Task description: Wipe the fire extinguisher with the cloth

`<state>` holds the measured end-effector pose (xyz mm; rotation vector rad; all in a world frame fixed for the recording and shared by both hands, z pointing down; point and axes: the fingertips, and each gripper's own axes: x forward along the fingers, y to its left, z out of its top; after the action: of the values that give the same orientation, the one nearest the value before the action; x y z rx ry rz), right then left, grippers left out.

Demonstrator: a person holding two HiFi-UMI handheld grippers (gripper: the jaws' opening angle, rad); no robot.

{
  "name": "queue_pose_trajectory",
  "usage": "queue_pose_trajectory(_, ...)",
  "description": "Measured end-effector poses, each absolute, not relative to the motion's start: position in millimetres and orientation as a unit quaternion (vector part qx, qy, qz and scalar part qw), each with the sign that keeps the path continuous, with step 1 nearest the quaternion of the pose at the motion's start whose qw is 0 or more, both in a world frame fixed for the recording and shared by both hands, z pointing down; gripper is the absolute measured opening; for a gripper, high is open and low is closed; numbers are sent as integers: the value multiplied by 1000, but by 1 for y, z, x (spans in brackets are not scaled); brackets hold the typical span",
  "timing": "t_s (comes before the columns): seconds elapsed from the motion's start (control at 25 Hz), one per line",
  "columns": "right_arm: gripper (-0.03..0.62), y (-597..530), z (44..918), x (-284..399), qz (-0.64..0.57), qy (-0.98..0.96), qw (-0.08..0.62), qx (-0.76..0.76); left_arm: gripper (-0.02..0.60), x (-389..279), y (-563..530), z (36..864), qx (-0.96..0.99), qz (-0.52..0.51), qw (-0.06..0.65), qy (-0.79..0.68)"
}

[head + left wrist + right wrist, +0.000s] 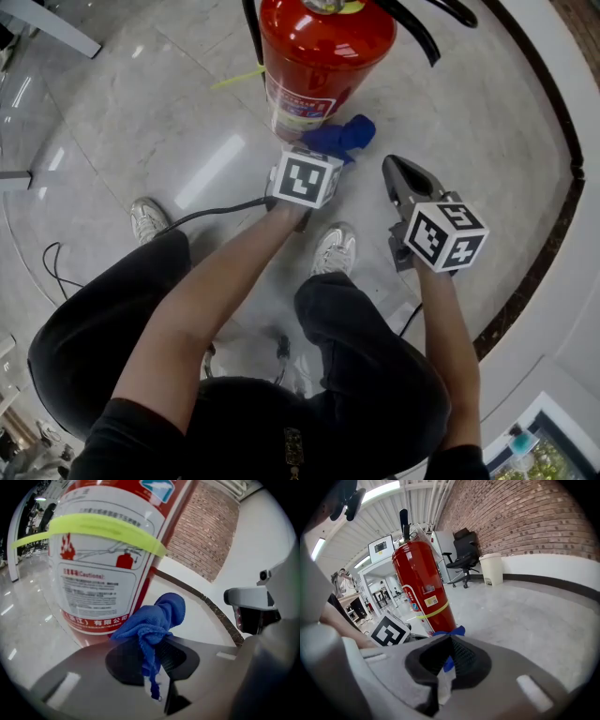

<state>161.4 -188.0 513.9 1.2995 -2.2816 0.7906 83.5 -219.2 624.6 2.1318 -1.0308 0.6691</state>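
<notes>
Count first: one tall red metal fire extinguisher [323,56], standing upright on the glossy grey tiled floor [169,112]. One crumpled blue terry cloth [342,138], and two grey grippers, each topped with a marker cube.

The left gripper [314,150] has its jaws pinched on a fold of that cloth. The soft bundle bulges out ahead of the tips and a frayed strand hangs between them. The cloth sits low by the cylinder's foot, on its right in the head view. Whether it touches the red wall I cannot tell.

The right gripper [401,178] is off to the side, jaws pressed together, nothing in them.

The head view alone gives us two white shoes, one [148,220] at the left and one [335,248] near the middle. It also shows one black cable [216,212] trailing across the tiles and a curved black hose [417,33].

The left gripper view brings up the white printed label [93,583] and one bright yellow band [103,529] round the smooth cylinder.

Only the right gripper view shows the extinguisher at full height. Behind it are one black office chair [464,557], one pale bin [492,569] and a rough red brick wall [525,517].
</notes>
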Motion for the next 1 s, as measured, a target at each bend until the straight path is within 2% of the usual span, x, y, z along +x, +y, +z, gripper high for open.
queue_pose_trajectory(0.28,3,-190,522,152,271,-822,235,443,63,75,-220,631,819,282,310,-393)
queue_pose_trajectory(0.8,3,-199,526,95,270,-838,251,402,62,-3,-220,646,796,336,297,-406)
queue_pose_trajectory(1.0,3,-199,531,81,273,-840,261,391,63,-29,-238,650,798,360,257,-409)
